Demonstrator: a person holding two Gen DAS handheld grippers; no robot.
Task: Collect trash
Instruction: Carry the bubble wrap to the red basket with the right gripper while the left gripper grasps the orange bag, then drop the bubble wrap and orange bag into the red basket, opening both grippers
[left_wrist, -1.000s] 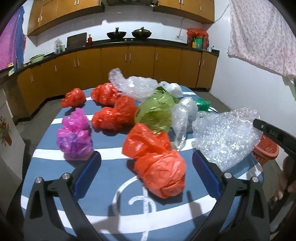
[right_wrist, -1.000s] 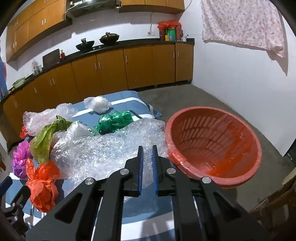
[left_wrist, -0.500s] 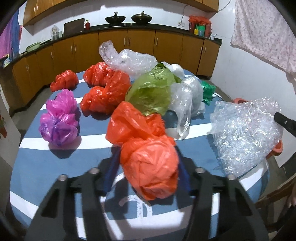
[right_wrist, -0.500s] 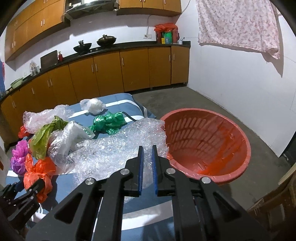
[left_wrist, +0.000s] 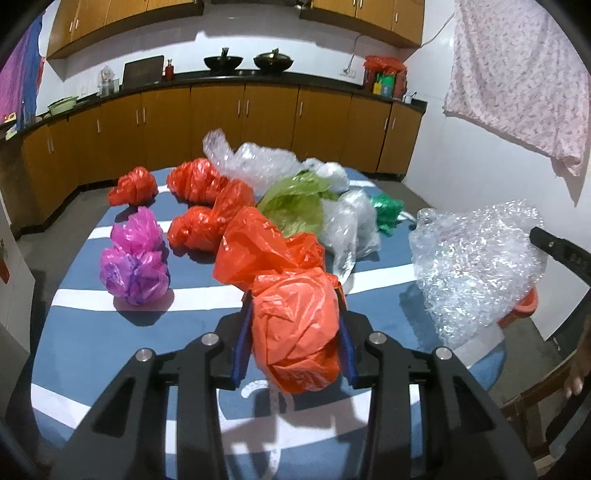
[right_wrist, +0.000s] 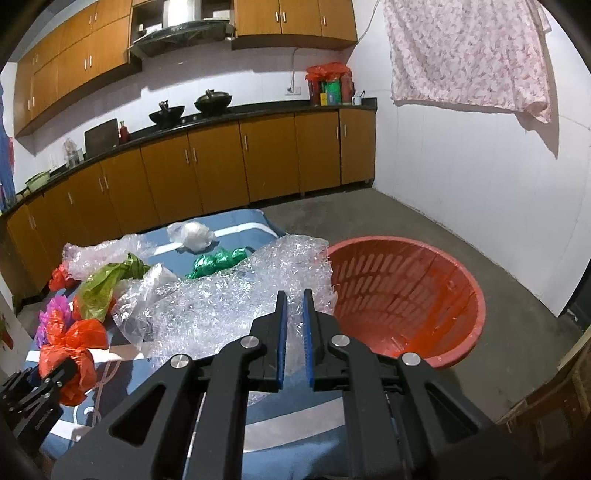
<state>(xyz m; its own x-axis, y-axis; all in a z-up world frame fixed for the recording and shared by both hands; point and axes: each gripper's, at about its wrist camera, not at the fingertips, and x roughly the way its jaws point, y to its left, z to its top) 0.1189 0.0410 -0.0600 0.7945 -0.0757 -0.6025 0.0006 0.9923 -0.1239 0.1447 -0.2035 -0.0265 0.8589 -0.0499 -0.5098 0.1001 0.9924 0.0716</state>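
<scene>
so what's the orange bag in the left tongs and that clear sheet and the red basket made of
Orange bag: thin plastic film, glossy and crumpled into sharp creases. Clear sheet: looks like bubble wrap, see-through with small glinting bubbles. Red basket: apparently rigid moulded plastic, shiny, its wall pierced by rows of slots.

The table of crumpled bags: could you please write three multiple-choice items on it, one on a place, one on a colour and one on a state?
1. Where is the red basket?
A. On the counter
B. On the floor beside the table
C. Under the hanging cloth

2. What colour is the bag between the left gripper pads?
A. Orange-red
B. Green
C. Purple

3. What is the right gripper doing?
A. Open over the basket
B. Holding a green bag
C. Shut on bubble wrap

Key: 1 B, it stands on the concrete by the table's edge. 2 A, the blue pads press its sides, having just closed. 3 C, the wrap is pinched between the pads.
</scene>
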